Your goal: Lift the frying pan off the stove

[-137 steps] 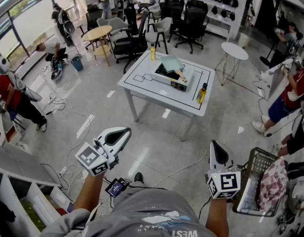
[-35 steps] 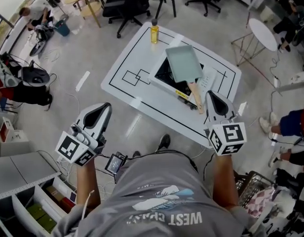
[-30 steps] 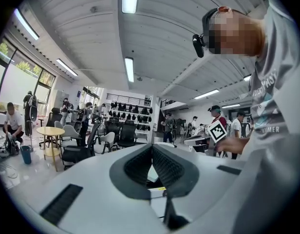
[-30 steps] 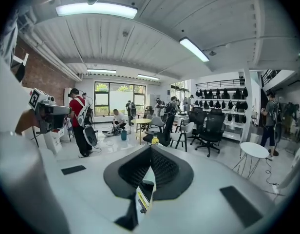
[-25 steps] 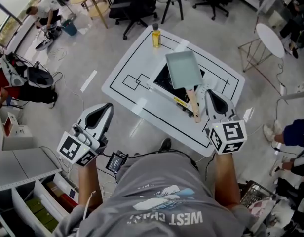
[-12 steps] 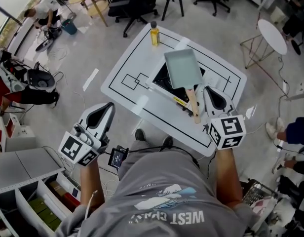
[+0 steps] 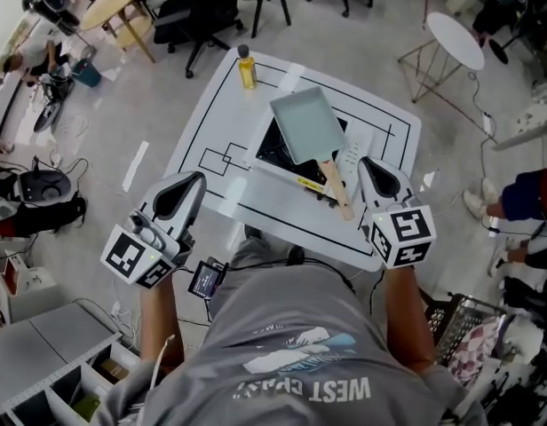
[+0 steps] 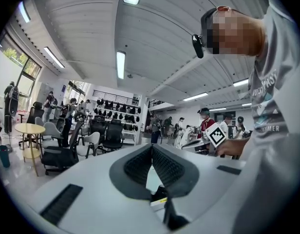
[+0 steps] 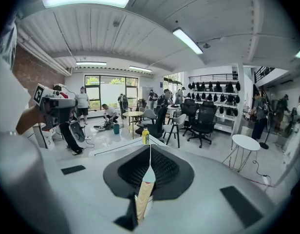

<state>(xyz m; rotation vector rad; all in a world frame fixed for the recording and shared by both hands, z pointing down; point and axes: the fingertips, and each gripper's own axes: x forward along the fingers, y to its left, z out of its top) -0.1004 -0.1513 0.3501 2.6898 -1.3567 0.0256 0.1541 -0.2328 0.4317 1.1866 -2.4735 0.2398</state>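
Observation:
A pale green rectangular frying pan [image 7: 306, 126] lies on the black stove [image 7: 275, 152] on the white table [image 7: 218, 105]. Its wooden handle [image 7: 334, 187] points toward me. My right gripper [image 7: 369, 163] hovers just right of the handle's end, shut and holding nothing. In the right gripper view the handle [image 9: 144, 197] and pan show through the slit below the closed jaws of the right gripper [image 9: 150, 148]. My left gripper [image 7: 193, 183] floats at the table's near left corner, jaws together and empty. In the left gripper view, below the left gripper [image 8: 151, 147], shows the stove's edge [image 8: 159, 202].
A yellow bottle [image 7: 246, 67] stands at the table's far edge. Beyond are office chairs [image 7: 198, 11], a round wooden table [image 7: 111, 0] and a small white round table [image 7: 455, 39]. A wire basket [image 7: 464, 331] sits at the right. People stand around the room.
I have stepped closer to the table, so it sits nearer in the head view. The left gripper has come forward to the table's corner. The right gripper stays beside the handle's end.

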